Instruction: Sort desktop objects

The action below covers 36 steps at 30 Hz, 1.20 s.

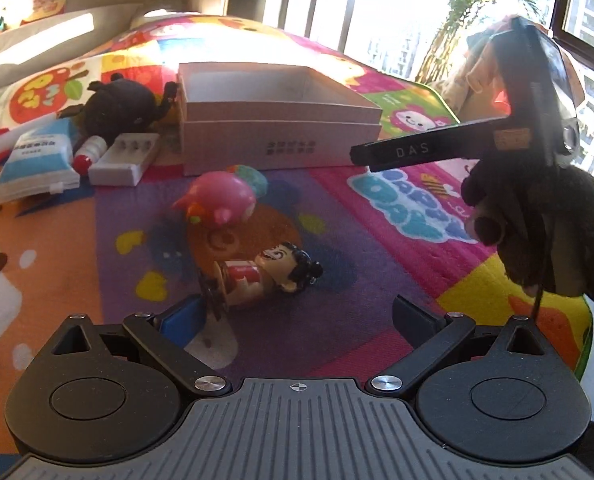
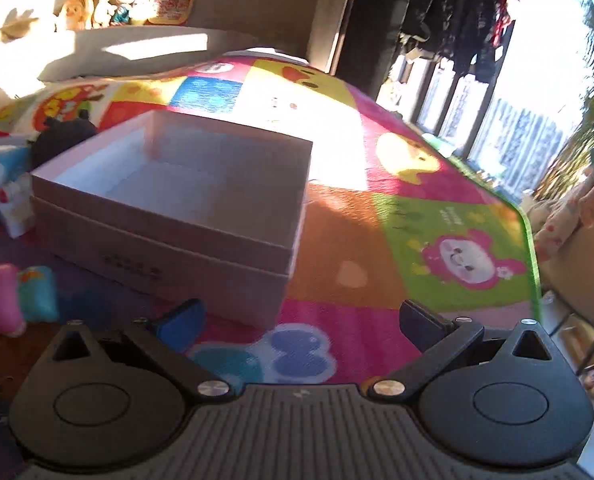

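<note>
While both my jaws stand open and empty, item: doll figure (image 1: 271, 276), lying mid-mat (image 1: 377, 240); left gripper (image 1: 297, 312) should straddle its body, then lift to box (image 1: 281, 120).

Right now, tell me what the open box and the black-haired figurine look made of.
Open box: looks like rigid cardboard, matte pale pink, with crisp folded edges and small printed marks on the front. Black-haired figurine: probably hard plastic, since its hair and face show glossy highlights.

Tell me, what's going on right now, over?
Both tongs open, holding nothing. Left tongs low over doll figure lying on mat. Right tongs facing empty box. Nothing blocking.
</note>
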Available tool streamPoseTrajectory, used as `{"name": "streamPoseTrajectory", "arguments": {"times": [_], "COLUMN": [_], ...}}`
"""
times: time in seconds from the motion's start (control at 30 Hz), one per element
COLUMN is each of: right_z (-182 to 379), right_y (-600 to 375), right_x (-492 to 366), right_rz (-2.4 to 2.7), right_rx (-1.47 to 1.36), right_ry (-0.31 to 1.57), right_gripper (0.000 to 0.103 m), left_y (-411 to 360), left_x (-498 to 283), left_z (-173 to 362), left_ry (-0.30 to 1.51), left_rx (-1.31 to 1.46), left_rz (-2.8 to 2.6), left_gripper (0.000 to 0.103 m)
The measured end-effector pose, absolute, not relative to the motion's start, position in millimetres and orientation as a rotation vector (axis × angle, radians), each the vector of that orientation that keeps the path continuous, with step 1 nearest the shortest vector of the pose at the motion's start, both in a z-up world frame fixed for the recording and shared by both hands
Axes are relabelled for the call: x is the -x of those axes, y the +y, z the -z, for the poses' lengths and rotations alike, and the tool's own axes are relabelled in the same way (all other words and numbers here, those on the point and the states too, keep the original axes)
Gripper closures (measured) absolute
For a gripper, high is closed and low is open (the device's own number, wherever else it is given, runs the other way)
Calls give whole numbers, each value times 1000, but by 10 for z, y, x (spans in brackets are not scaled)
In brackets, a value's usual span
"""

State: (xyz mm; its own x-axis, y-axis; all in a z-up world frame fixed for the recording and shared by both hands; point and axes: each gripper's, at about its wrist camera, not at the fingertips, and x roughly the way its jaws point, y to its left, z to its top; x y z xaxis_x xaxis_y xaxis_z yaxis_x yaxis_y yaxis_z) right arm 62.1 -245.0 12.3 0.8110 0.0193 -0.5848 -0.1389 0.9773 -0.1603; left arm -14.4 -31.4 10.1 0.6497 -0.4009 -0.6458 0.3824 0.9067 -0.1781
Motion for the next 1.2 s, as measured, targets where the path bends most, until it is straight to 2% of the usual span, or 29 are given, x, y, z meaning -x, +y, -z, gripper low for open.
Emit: {"name": "streamPoseTrajectory", "arguments": {"times": [0.4, 0.57, 0.73, 0.97, 1.07, 1.2], "right_z": [-224, -220, -153, -263, -274, -270], "right_y": [-2697, -2632, -2648, -2922, -2949, -2916], "right_x": [-170, 30, 172, 212, 234, 282], "right_rz": [-174, -285, -278, -182, -187, -263], "right_rx": [76, 142, 153, 106, 103, 95], "right_ry": [655, 663, 670, 635, 627, 632], "right_gripper": [0, 0, 0, 0, 0, 0], "left_y": [-563, -469, -409, -756, -896, -789], "left_x": [218, 204, 66, 34, 193, 300], "left_z": [-182, -161, -125, -106, -122, -149], "left_ry": [746, 764, 782, 802, 794, 766], "left_rx": [100, 36, 85, 108, 60, -33], "left_rz": [709, 550, 529, 708, 818, 700], "left_gripper": [1, 1, 1, 1, 1, 1]}}
